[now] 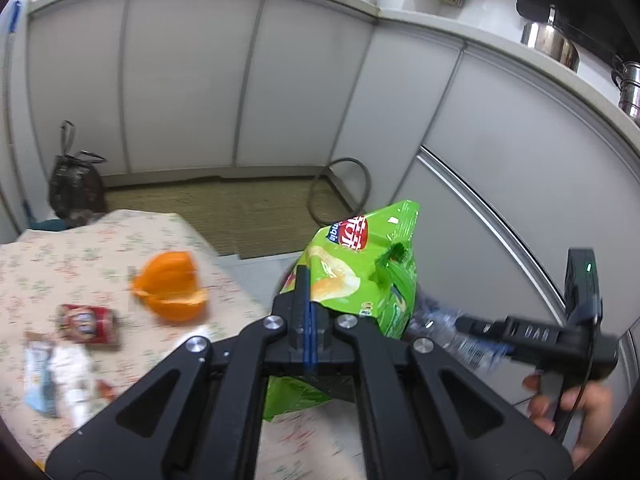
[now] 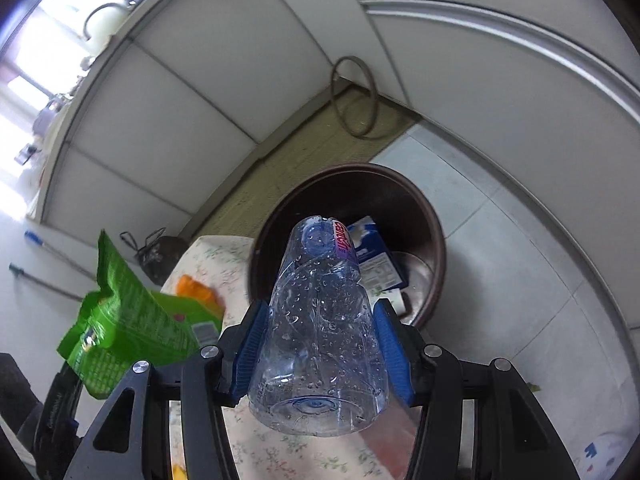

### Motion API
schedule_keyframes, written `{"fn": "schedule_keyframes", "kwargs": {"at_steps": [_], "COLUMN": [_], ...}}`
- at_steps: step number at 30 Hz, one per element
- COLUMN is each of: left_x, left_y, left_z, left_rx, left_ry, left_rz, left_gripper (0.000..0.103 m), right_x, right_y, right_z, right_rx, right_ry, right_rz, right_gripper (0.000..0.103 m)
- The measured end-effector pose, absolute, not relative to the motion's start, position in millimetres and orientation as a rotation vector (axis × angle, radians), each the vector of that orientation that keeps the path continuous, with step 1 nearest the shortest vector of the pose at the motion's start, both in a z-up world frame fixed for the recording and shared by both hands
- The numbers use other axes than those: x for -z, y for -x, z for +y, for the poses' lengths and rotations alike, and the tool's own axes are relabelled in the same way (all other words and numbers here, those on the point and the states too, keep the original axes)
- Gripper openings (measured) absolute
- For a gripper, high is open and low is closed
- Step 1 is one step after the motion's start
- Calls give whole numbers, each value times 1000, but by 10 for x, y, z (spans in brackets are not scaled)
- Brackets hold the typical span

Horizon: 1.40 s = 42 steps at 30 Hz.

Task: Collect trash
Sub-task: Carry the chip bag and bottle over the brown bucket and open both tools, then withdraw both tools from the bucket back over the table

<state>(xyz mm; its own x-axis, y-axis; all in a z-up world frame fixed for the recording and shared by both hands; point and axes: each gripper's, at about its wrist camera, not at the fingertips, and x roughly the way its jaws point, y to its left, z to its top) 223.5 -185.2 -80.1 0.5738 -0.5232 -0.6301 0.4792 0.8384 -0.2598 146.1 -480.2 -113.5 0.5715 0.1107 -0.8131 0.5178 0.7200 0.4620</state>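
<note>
My left gripper [image 1: 307, 280] is shut on a green chip bag [image 1: 360, 276], which sticks up past the table's corner. The same chip bag [image 2: 120, 320] shows at the left of the right wrist view. My right gripper [image 2: 320, 320] is shut on a clear plastic bottle [image 2: 320, 332], cap end pointing away. The bottle hangs over the near rim of a brown round bin [image 2: 432, 240] on the floor. A blue and white carton [image 2: 372, 256] lies inside the bin. In the left wrist view the right gripper [image 1: 532, 336] and the bottle [image 1: 452, 336] appear blurred at the right.
On the floral tablecloth [image 1: 100, 240] lie orange peel [image 1: 172, 288], a crushed red can [image 1: 88, 324] and white and blue wrappers [image 1: 56, 380]. A dark bag [image 1: 76, 188] stands by the white cabinets [image 1: 192, 92]. A hose loop [image 2: 354, 96] lies in the floor corner.
</note>
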Motion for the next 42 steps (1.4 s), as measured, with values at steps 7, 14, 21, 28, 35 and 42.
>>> {"fn": "schedule_keyframes", "kwargs": {"at_steps": [7,14,21,28,35,42], "left_x": [1113,1434,1551,1585,1545,1449], "left_y": [-2450,-2578,-2610,-2581,-2562,-2530], "left_z": [-2392,-2634,-2691,-2674,-2572,-2396], "left_rx": [609,599,602,588,569,556], "left_ry": [67,36,2,-49,-74,-98], "left_rz": [802,844,879,875,870,870], "left_gripper": [0,0,5,41,58,68], "right_x": [1429,1665,1725,1759,1789,1670], "right_y": [-1560,-1546,-1552,-1595,-1613,-1603], "right_z": [-5082,-5177,-5175,-5158,-5164,-5124], "right_rx": [289,307,317,335,346,342], "right_ry": [-808,-819,-809,-798,-800,-788], "right_rz": [970,1012,1031,1043,1052,1029], "right_gripper": [56,56,56,56,57,68]}}
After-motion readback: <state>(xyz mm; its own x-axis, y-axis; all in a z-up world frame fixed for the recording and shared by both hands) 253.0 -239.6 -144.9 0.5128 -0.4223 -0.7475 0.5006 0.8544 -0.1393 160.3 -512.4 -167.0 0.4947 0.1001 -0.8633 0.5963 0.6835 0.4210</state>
